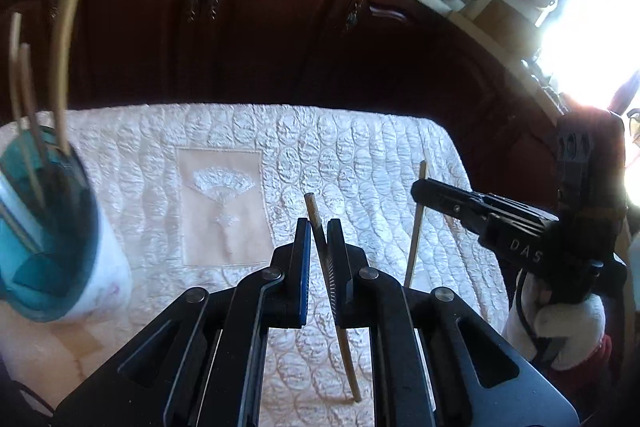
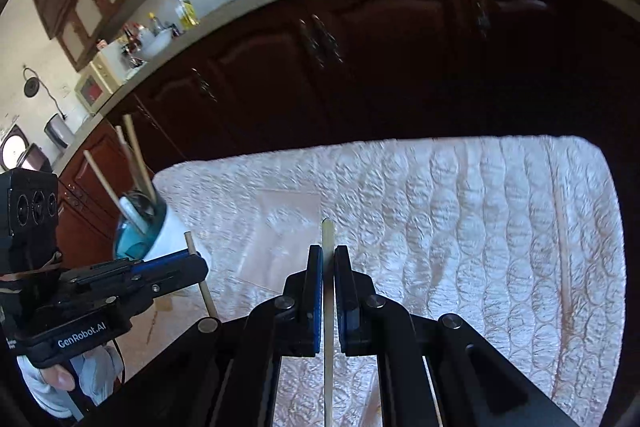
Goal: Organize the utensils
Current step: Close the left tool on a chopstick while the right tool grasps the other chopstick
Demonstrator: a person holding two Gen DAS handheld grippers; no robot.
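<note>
Left gripper [image 1: 319,227] clenched on a chopstick [image 1: 316,223], right gripper [image 2: 328,253] on another [image 2: 328,227]; both off the cloth [image 1: 360,147], presumably bound for the cup [image 1: 60,227] at nine o'clock.

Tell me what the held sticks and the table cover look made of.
Both chopsticks, in the left gripper and the right gripper, look like matte bamboo or wood: chopstick tan, chopstick paler. The table cover looks like quilted satin-like fabric: stitched ovals, slight sheen.
</note>
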